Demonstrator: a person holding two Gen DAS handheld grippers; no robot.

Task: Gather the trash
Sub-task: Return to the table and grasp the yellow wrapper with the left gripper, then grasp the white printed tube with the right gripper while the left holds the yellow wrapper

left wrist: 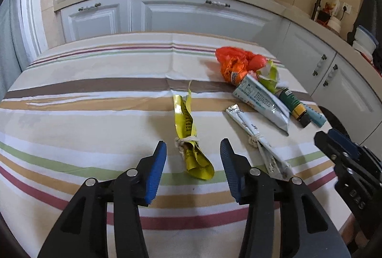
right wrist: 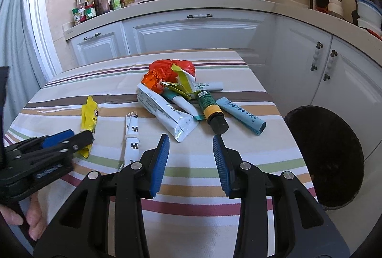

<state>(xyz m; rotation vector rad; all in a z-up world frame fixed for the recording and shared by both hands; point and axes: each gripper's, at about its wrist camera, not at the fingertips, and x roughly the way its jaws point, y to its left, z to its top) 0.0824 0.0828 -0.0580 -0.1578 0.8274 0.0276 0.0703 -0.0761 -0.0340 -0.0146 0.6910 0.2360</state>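
Left claw (left wrist: 193,147) released, its 2 blue pads either side of the yellow wrapper (left wrist: 191,138) lying on the striped table (left wrist: 83,119). Right claw (right wrist: 191,142) released too, empty, just short of the dark bottle (right wrist: 211,111) in the trash pile.

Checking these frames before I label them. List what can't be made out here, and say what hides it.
- Dark round bin, right wrist view: inside is too dark to show any contents.
- Yellow wrapper: in the right wrist view the left gripper covers its near end.
- White sachet: near end hidden behind a right gripper finger.
- Print on the white pouch: too small to read.
- Person's hand: cut off by the lens rim.
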